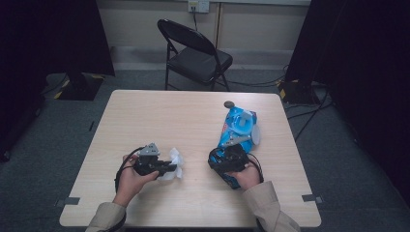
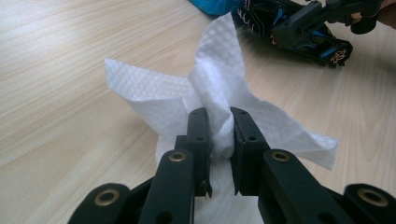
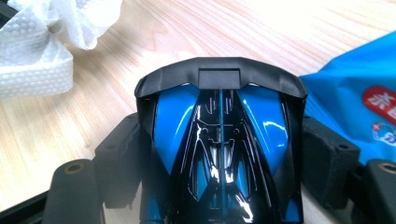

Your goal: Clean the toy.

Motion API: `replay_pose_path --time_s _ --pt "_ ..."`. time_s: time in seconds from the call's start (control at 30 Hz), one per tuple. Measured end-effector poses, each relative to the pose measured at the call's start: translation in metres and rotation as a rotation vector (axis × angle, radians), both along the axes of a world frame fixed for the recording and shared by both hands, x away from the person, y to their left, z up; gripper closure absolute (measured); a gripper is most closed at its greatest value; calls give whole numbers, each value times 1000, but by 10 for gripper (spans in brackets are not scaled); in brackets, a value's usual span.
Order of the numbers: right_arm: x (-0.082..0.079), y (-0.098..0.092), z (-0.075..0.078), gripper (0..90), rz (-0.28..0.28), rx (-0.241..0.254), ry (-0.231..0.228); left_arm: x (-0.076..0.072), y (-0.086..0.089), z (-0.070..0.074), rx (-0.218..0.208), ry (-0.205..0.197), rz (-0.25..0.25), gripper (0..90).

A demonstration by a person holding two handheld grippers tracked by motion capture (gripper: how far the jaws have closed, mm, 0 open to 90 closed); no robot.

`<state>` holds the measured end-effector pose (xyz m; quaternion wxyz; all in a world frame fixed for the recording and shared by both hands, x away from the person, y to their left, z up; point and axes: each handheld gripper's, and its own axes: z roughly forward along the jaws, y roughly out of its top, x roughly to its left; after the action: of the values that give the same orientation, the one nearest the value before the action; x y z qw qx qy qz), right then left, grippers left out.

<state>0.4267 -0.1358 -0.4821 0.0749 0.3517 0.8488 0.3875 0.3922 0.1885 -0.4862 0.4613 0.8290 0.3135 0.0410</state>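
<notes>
The left tongs (image 2: pixel 219 126) pinched a crumpled white wipe (image 2: pixel 219 88); the right tongs (image 3: pixel 219 163) clamped a blue-and-black toy car (image 3: pixel 219 140). Wiping looked due: bring wipe to car.

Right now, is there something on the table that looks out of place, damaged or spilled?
Nothing looks spilled or broken. The white wipe is crumpled, but only because the left claw pinches it. The right claw holds a black and blue toy car. The blue wipes pack lies askew on the table, its flap apparently lifted.
</notes>
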Motion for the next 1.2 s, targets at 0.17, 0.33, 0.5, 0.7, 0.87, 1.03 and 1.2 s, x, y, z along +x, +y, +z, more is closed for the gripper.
replay_pose_path --time_s 0.17,0.33,0.5,0.7,0.87,1.03,1.2 --pt "1 3 -3 252 16 -3 0 -1 0 -2 2 -5 -1 794" --pt "0 7 -7 251 26 -21 -3 -2 2 -3 3 -3 5 787" --pt "0 8 -10 242 38 -43 -2 -3 4 -3 8 -2 3 782" --pt "-1 10 -10 235 49 -41 -3 -3 5 -4 4 -4 11 780" --pt "-2 7 -7 229 44 -10 -12 -3 5 -2 11 -8 9 770" --pt "-3 5 1 222 43 14 -35 -3 3 -1 16 -18 5 761" --pt "-5 3 7 213 46 27 -51 -1 1 0 20 -33 16 708"
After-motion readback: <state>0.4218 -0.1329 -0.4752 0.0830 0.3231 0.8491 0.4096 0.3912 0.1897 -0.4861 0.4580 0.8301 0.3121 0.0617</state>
